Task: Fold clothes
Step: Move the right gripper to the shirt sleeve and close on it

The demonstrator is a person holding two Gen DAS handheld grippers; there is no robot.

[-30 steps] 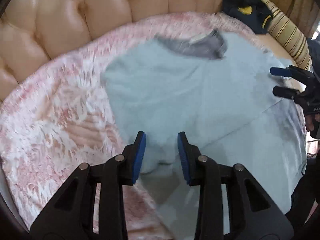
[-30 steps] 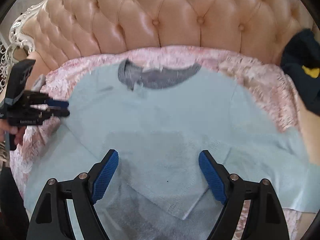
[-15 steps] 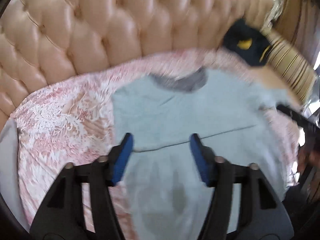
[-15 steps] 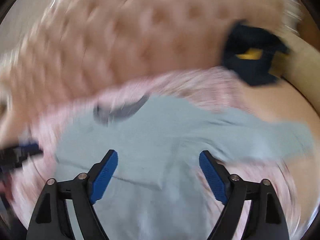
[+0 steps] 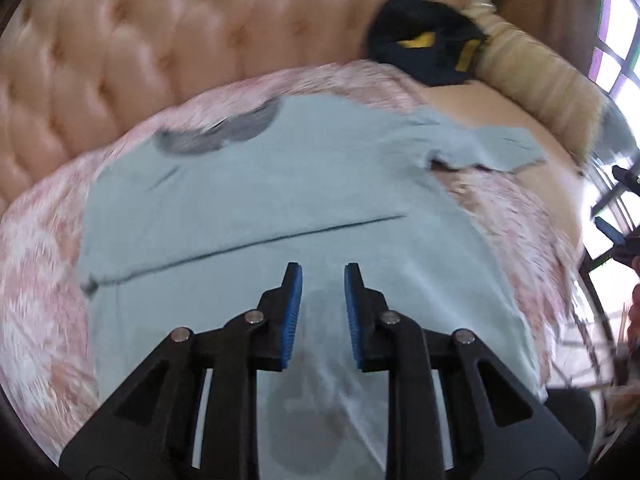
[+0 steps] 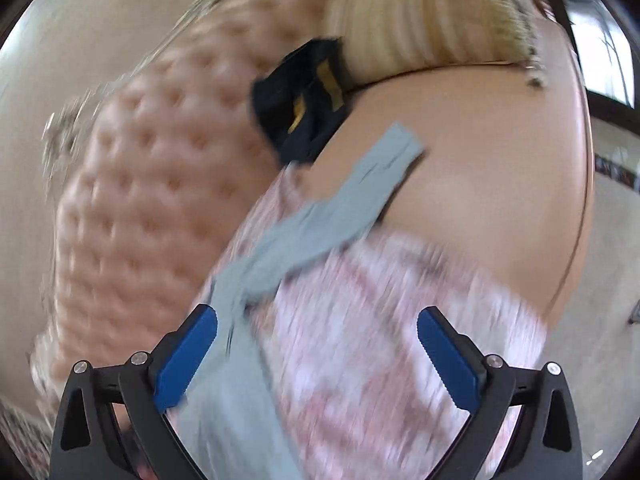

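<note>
Step looks like folding the right sleeve [image 6: 352, 196] in over the light blue shirt [image 5: 280, 184], which lies flat on the pink blanket [image 5: 36, 280], collar toward the sofa back [image 5: 140, 40]. Best approach: pinch the cuff low, carry it across w/o dragging the body. Left tool [image 5: 322, 304] has just been closing, gap narrow, nothing betw the pads, above the shirt's lower half. Right tool [image 6: 318, 354] has just been opening, wide, holds nothing, aimed at the sleeve

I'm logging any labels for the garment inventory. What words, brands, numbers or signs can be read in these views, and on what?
None can be read.
Dark garment: yellow patches, too blurred to show any lettering.
Light blue shirt: no print shows; if the grey collar has a tag, it is blurred.
Grippers: no marking legible.
</note>
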